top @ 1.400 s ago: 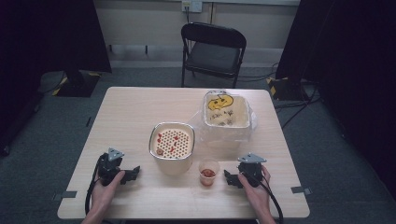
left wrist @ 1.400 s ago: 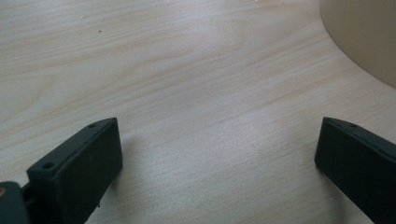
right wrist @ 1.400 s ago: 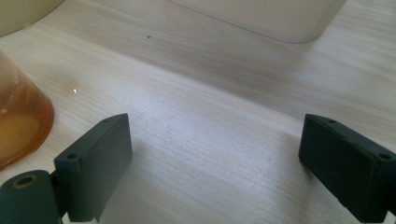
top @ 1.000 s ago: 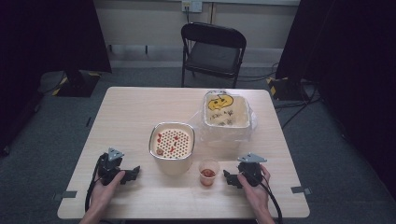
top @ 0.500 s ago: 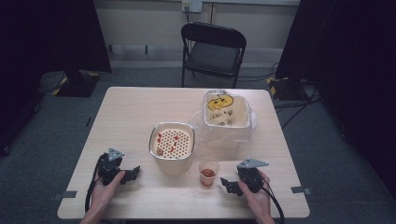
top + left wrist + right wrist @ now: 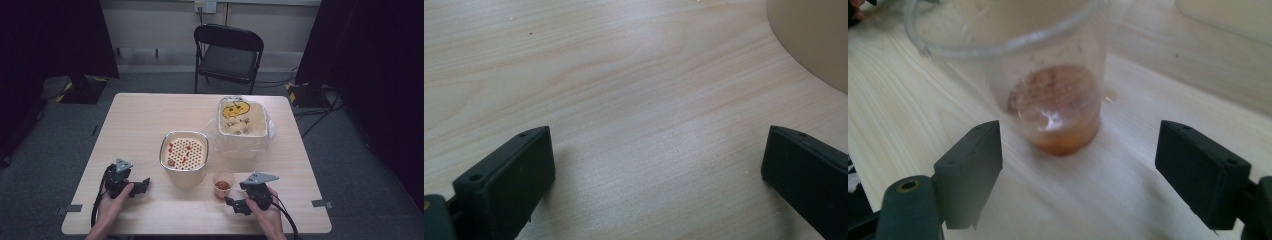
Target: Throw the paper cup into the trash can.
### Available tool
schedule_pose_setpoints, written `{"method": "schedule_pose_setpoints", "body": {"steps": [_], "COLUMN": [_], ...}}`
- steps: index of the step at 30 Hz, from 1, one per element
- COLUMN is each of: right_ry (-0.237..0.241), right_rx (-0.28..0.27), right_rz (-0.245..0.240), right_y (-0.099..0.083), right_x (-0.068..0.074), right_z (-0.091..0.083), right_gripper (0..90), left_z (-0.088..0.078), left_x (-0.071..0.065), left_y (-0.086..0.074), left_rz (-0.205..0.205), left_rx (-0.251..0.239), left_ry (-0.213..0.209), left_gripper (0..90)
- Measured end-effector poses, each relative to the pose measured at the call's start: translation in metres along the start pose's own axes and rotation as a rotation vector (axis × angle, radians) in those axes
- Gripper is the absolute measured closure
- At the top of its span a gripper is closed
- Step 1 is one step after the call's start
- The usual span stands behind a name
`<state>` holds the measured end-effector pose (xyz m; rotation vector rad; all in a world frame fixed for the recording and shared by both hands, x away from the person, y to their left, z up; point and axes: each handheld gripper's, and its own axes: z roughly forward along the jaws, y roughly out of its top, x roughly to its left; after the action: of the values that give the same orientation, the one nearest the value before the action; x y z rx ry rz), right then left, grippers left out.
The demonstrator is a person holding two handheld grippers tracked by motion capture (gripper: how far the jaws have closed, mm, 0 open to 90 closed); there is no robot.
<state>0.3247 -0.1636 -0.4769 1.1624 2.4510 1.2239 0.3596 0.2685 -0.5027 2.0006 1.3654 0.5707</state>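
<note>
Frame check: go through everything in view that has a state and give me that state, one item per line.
Clear cup: upright on the table, reddish residue at the bottom, not gripped.
Strainer pot: upright, perforated insert holds a few red bits.
Bag-lined bin: upright, open, scraps inside.
Folding chair: unfolded, empty.
Left hand-held gripper: open, nothing between the jaws.
Right hand-held gripper: open, jaws have just been closing, short of the cup.

Clear plastic cup (image 6: 223,183) upright on table, reddish sauce at btm.
</note>
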Motion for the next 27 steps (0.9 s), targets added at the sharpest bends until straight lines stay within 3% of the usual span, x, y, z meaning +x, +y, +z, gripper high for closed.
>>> {"method": "schedule_pose_setpoints", "body": {"steps": [6, 10, 12, 15, 23, 27], "right_ry": [0.025, 0.015, 0.040, 0.030, 0.017, 0.027], "right_rx": [-0.015, -0.025, -0.052, -0.078, -0.078, -0.077], "right_rz": [-0.005, -0.022, -0.012, -0.019, -0.038, -0.053], "right_y": [0.009, 0.014, 0.019, 0.026, 0.032, 0.035], "right_x": [0.002, 0.004, 0.004, 0.009, 0.011, 0.010], "right_z": [0.010, 0.013, 0.016, 0.021, 0.032, 0.038], "right_gripper": [20.1, 21.4, 23.4, 26.1, 23.9, 29.1], "left_z": [0.000, 0.000, 0.000, 0.000, 0.000, 0.000], "left_x": [0.000, 0.000, 0.000, 0.000, 0.000, 0.000], "left_y": [0.000, 0.000, 0.000, 0.000, 0.000, 0.000], "left_rz": [0.000, 0.000, 0.000, -0.002, 0.000, 0.000], "left_rx": [-0.001, 0.000, 0.000, -0.001, 0.000, 0.000], "left_ry": [0.002, -0.001, 0.002, 0.002, -0.001, -0.001], "left_gripper": [0.2, 0.2, 0.2, 0.1, 0.2, 0.1]}}
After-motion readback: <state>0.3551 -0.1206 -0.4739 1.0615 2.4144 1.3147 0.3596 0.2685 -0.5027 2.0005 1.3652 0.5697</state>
